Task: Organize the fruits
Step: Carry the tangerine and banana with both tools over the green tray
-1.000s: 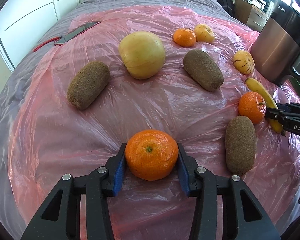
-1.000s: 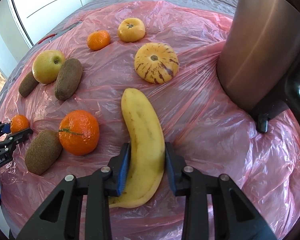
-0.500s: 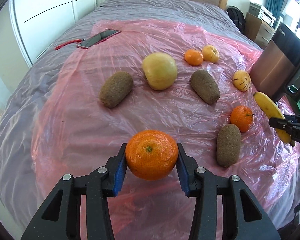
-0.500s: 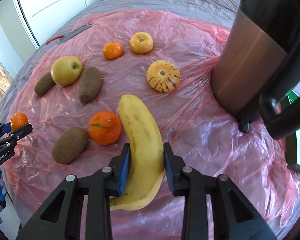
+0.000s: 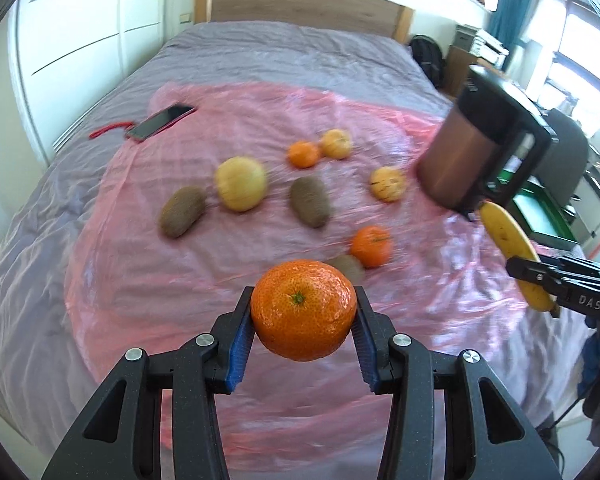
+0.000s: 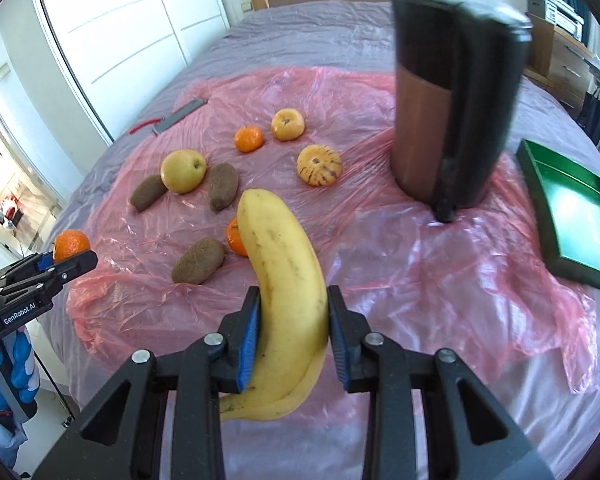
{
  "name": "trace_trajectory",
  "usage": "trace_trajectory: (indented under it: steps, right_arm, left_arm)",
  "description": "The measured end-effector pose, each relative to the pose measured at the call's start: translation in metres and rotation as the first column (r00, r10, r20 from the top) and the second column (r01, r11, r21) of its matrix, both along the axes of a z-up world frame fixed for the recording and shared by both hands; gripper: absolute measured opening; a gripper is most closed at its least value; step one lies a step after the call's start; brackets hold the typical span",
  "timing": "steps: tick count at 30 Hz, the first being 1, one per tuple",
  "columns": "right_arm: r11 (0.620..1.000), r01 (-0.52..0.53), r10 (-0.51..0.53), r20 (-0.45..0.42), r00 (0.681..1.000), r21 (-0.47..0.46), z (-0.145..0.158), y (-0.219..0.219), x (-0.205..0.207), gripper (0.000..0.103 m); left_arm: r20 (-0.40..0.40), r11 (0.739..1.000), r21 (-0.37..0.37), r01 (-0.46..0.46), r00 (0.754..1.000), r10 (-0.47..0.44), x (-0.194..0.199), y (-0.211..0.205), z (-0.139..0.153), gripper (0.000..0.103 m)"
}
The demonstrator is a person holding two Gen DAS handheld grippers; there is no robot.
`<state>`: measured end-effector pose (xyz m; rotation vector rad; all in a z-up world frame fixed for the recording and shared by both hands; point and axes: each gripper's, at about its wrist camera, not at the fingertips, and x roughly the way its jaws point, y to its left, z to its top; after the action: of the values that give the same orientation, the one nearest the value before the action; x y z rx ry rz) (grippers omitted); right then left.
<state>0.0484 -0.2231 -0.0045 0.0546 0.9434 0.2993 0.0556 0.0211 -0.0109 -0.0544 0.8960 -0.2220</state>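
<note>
Both hands have lifted clear of the pink sheet [image 6: 380,280] on the bed, left gripper [image 5: 303,326] jaws clamped on a tangerine [image 5: 303,314], right gripper [image 6: 294,334] jaws clamped on the banana [image 6: 288,300] (green tray [image 6: 572,208] probably next), other fruit untouched.

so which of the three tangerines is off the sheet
The tangerine gripped in the left tongs; the other two lie on the pink sheet.

Both wrist views look steeply down from above bed [image 5: 260,64]; share fruit-strewn pink sheet [image 6: 380,264].
</note>
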Motion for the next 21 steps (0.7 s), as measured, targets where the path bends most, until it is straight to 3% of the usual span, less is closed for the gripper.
trace_trajectory:
  steps: [6,12,21]
  right_arm:
    - [0.998,0.058,-0.06,0.081,0.995,0.023,0.033,-0.053,-0.027,0.0]
    - [0.987,0.16,-0.162,0.147,0.976,0.024,0.06,-0.124,-0.034,0.0]
    - [0.945,0.325,-0.325,0.145,0.934,0.023,0.055,-0.233,-0.019,0.0]
  left_arm:
    - [0.052,0.989,-0.031,0.142,0.989,-0.14,-0.006,-0.067,0.043,0.04]
    - [0.068,0.963,-0.043,0.267,0.962,-0.264,-0.001,-0.142,0.073,0.04]
    - [0.064,0.908,-0.017,0.419,0.907,-0.417,0.017,-0.258,0.086,0.04]
